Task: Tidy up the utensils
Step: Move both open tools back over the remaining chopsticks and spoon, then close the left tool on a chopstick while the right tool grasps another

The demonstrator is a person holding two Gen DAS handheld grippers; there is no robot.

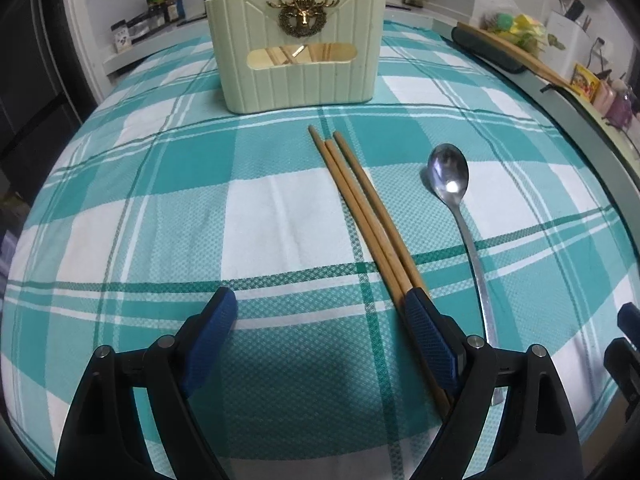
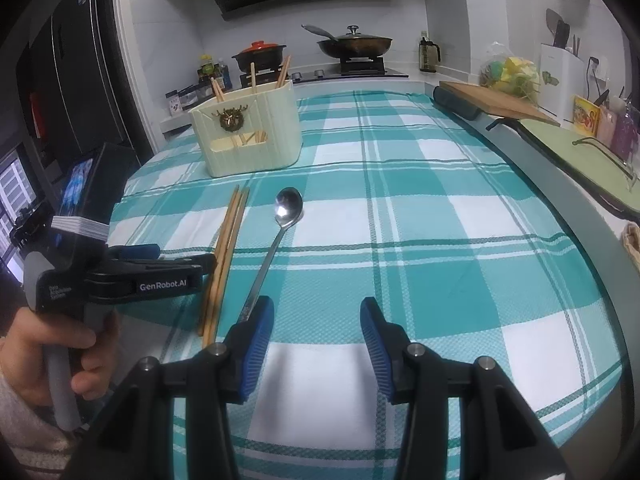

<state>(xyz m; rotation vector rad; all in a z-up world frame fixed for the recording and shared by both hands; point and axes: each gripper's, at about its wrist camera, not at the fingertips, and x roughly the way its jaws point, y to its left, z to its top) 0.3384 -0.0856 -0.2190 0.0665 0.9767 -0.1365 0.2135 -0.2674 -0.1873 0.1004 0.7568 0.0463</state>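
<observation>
Three wooden chopsticks (image 1: pixel 360 208) lie bundled side by side on the checked cloth (image 1: pixel 160 200), near the middle of the tabletop, thin tips aimed at the holder, butt ends toward the near edge. Just beside them on the right, apart and not touching, a steel spoon (image 1: pixel 450 178) lies bowl-up, its handle also running to the near edge. Both point the same way, which suits a grab from your side.

The cream utensil holder (image 1: pixel 298 50) stands upright toward the far edge, a deer badge on its front. Several chopsticks already stand in it, so part of the sorting looks done; the bundle and the spoon remain.

Your left gripper (image 1: pixel 320 320) is over the butt end of the bundle. Jaws wide apart, nothing clamped. The right-side pad sits over the sticks; contact cannot be told. The bundle is at the edge of the gap, not centred, so a shift toward the spoon side seems needed before closing.

Your right gripper (image 2: pixel 316 340) hangs over the cloth by the spoon handle. Jaws part open, clamped on nothing; the handle end passes at its left pad, outside the gap. Judgement: it waits for the spoon.

Risk: three loose sticks may scatter or roll if pinched off-centre.
</observation>
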